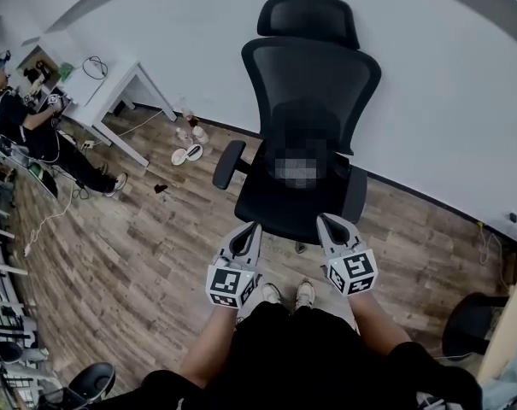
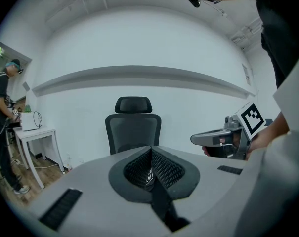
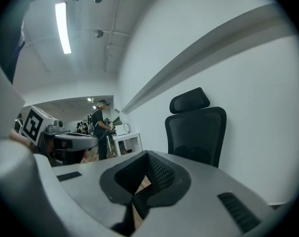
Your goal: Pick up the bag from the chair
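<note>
A black mesh office chair with a headrest stands against the white wall, facing me. A dark rounded shape, apparently the bag, rests on the seat against the backrest; a mosaic patch covers its lower part. The right gripper view shows the bag as a dark lump low on the chair. My left gripper hovers at the seat's front left edge, jaws together and empty. My right gripper hovers at the front right edge, also shut with nothing held. Neither touches the bag.
A white desk stands at the back left, with a seated person beside it and cables on the wooden floor. Pale slippers lie left of the chair. Another chair's black seat sits at the lower right.
</note>
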The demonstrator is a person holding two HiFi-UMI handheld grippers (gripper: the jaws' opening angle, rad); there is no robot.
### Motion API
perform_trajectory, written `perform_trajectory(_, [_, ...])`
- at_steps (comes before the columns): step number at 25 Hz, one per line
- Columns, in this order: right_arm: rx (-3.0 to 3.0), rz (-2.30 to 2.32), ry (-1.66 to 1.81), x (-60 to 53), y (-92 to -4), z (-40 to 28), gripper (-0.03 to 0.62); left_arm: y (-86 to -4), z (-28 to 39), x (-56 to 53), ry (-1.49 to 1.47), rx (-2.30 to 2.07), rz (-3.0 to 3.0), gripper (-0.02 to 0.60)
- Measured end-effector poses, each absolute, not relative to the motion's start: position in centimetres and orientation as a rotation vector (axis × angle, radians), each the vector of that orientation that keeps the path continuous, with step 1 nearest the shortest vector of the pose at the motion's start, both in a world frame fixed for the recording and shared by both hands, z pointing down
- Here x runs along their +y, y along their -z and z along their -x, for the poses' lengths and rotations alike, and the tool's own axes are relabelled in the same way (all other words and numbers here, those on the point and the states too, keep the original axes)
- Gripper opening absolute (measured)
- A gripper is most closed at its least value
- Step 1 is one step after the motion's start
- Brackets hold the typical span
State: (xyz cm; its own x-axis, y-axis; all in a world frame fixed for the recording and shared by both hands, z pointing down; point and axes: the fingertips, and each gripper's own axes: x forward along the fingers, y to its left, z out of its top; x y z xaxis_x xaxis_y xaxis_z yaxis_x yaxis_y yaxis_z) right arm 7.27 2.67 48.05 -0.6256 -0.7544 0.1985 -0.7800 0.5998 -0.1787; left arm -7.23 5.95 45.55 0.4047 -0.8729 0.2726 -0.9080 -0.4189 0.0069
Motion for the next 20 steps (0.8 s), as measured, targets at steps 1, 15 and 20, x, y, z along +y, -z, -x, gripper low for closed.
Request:
perform_trajectory(1, [-2.716, -1.307, -0.382, 2.3, -48.1, -7.4, 0.02, -45.5, 7.2, 5.4, -0.344, -1.598, -2.501, 0.021])
perform_trajectory(15, [-2.653, -1.405, -0.318, -5.3, -48.3, -8.6, 0.02, -45.7, 9.8, -4.5, -0.322, -1.585, -2.57, 0.021])
perform_trajectory(20, [-2.606, -1.463, -0.338, -9.5, -48.6, -7.7, 0.02, -46.8, 10.7, -9.1, -0.326, -1.52, -2.573, 0.021])
